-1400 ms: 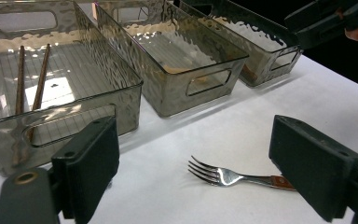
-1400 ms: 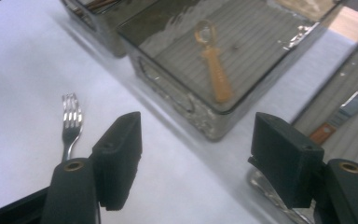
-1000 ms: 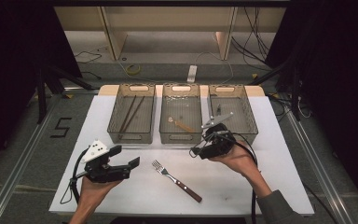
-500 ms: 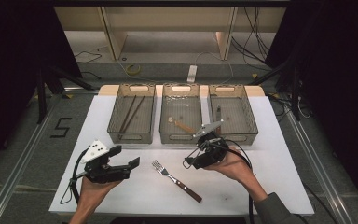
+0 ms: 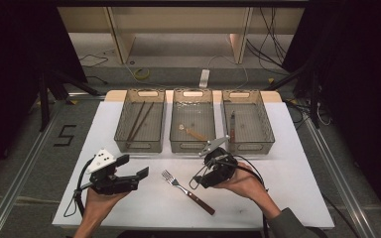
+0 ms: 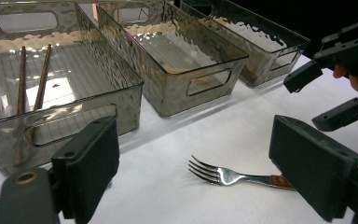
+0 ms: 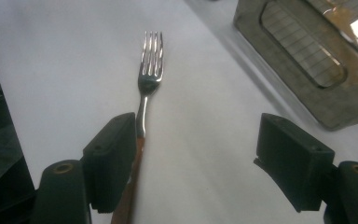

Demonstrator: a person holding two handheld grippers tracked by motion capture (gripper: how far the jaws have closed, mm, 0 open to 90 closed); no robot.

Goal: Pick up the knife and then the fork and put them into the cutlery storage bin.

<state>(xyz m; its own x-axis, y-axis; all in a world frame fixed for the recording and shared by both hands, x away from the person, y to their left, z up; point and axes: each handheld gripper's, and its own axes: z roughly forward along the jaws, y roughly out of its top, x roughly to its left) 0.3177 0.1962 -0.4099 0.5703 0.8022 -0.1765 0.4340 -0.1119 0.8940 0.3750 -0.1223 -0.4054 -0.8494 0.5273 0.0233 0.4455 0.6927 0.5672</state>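
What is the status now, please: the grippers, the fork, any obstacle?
Left gripper open, holding nothing. Right gripper open, above the fork, not gripping. Fork flat on the table, before the three bins. Nothing in the way.

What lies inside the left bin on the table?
The left bin holds two brown chopsticks, lying side by side lengthwise on its ribbed floor. In the left gripper view the near wall's rippled plastic blurs their lower ends, so the tips cannot be made out.
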